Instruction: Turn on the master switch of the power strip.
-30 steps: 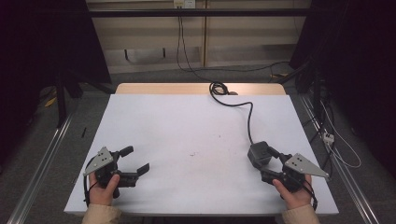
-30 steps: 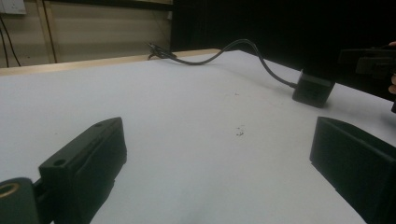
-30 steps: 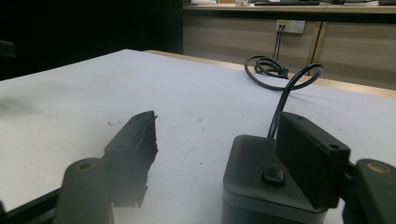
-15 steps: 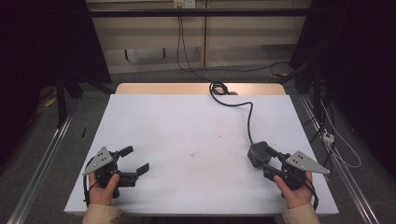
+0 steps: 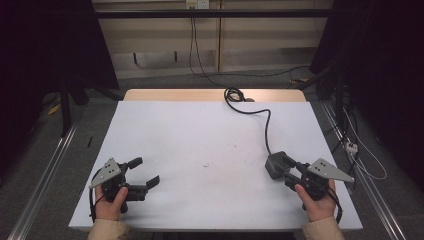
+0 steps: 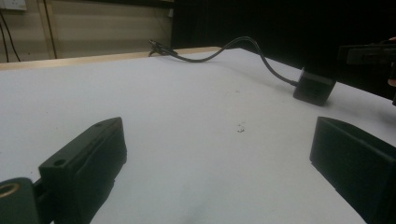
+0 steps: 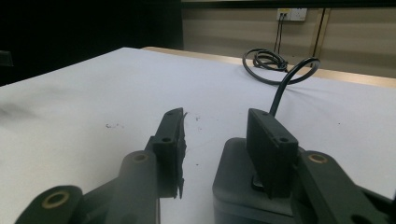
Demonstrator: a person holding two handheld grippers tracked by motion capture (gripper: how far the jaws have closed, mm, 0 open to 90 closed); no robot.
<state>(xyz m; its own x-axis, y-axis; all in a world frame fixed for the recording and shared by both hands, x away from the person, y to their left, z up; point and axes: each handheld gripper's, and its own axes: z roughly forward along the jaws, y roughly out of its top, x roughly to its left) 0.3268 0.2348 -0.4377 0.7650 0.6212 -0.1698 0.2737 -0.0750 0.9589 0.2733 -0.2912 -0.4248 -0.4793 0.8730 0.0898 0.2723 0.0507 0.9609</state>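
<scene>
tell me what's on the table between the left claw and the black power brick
Nothing but bare white table with a few dark specks, seen in the left gripper view between left claw and brick.

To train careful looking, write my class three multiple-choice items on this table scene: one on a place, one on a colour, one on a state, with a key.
1. Where does the cable coil lie?
A. at the far edge of the table
B. at its near edge
C. at its left edge

2. What colour is the adapter block?
A. white
B. black
C. red

3. How do the jaws of the left gripper stand?
A. shut on the cable
B. open, nothing between them
C. shut on the block

Key: 1 A, the loops sit by the wooden far edge; 2 B, it is dark against the white top; 3 B, bare table shows between the jaws.
</scene>
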